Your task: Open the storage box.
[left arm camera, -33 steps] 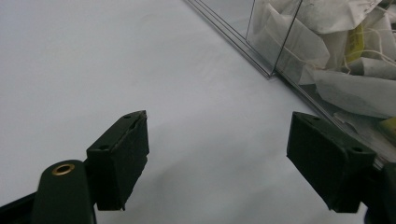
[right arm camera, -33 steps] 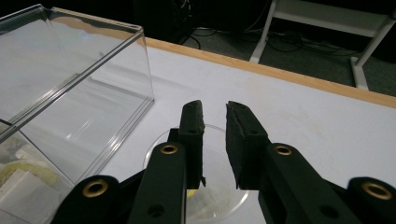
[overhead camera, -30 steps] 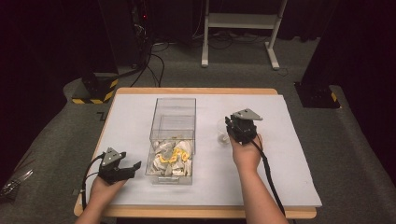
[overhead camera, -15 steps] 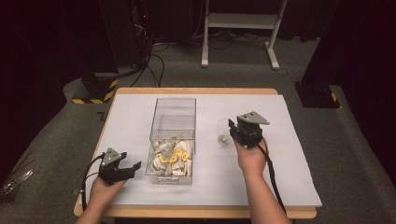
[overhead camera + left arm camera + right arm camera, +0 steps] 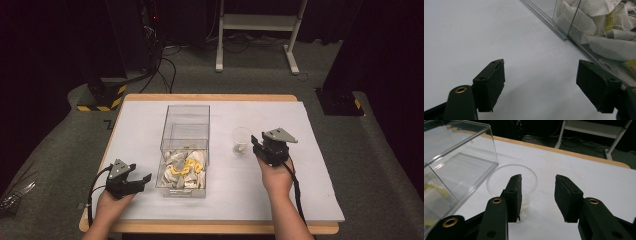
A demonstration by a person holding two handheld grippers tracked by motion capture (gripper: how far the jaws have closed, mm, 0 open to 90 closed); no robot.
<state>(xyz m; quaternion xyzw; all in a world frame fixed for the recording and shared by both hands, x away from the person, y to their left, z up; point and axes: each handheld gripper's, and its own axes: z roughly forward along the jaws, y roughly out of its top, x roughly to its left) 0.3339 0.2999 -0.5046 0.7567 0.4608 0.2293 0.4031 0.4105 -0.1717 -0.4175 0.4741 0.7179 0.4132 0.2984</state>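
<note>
Table: wooden edge, covered with a white sheet; it stands on grey carpet.
Box: clear plastic, long, in the middle of the table, its length running away from the person. The far half looks empty, the near half holds the bags.
Bags: white paper tea bags with strings and some yellow tags, piled in the near half of the box. In the left gripper view they press against the clear wall.
Cup: small, clear, upright on the sheet, right of the box and apart from it. In the right gripper view it stands just behind the left jaw – I cannot tell if they touch.
Left gripper: held low at the near left of the table, pointing to the box. Jaws wide apart, nothing between them, only white sheet below.
Right gripper: just right of the cup, grey plate on top. Jaws released, a clear gap, grasping nothing – the cup is beside the gap, not in it.
Hands: left hand and right hand each grip one tool from the near side.
</note>
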